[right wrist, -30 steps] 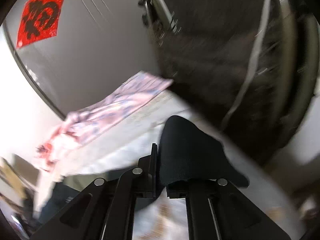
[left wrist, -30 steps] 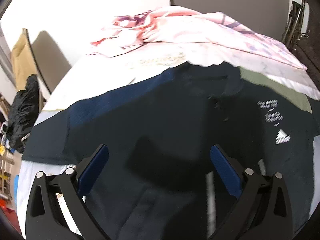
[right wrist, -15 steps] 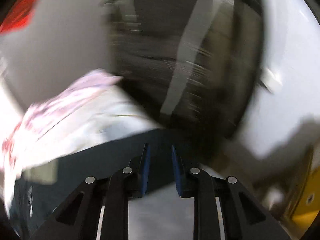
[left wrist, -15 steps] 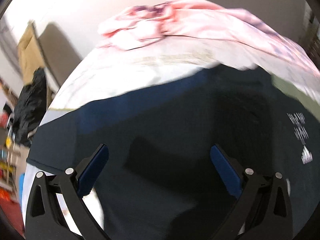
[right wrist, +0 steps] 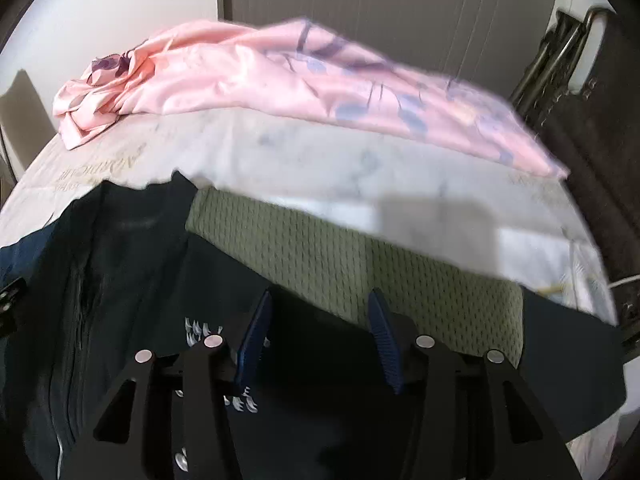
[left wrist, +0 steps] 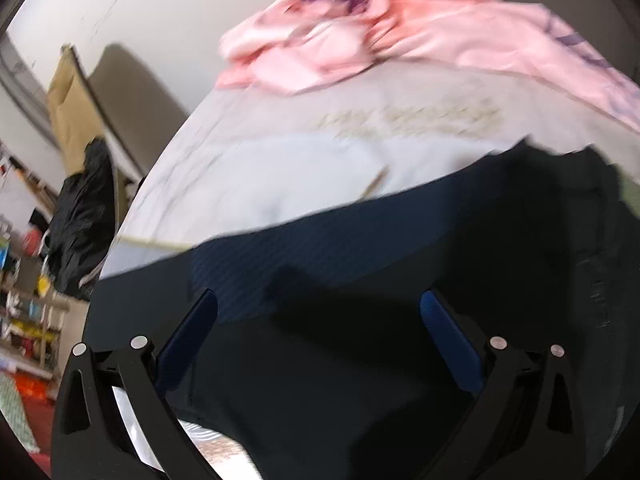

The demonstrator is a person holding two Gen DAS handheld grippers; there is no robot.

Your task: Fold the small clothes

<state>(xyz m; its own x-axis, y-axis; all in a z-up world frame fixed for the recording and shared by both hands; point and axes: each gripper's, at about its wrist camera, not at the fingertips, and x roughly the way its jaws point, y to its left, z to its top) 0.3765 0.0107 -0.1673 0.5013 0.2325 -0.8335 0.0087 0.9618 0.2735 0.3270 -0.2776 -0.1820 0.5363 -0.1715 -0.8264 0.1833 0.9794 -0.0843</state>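
Note:
A dark navy shirt (left wrist: 360, 340) lies spread flat on a white bed sheet (left wrist: 280, 152), with a blue shoulder panel on its left side. In the right wrist view the same shirt (right wrist: 120, 280) shows an olive-green mesh shoulder panel (right wrist: 320, 252) and small white print on the chest. My left gripper (left wrist: 318, 308) hovers open over the shirt's left shoulder, nothing between its blue pads (left wrist: 188, 332). My right gripper (right wrist: 320, 304) is open above the edge of the green panel, its jaws empty.
A crumpled pink cloth (right wrist: 260, 68) lies along the far side of the bed. A black bag (left wrist: 80, 216) and cluttered shelves stand off the bed's left edge. Dark furniture with a metal rack (right wrist: 560, 52) borders the right side.
The right gripper let go of the dark sleeve it was pinching, opened, and swung back over the bed. The left gripper shifted left toward the shirt's blue shoulder.

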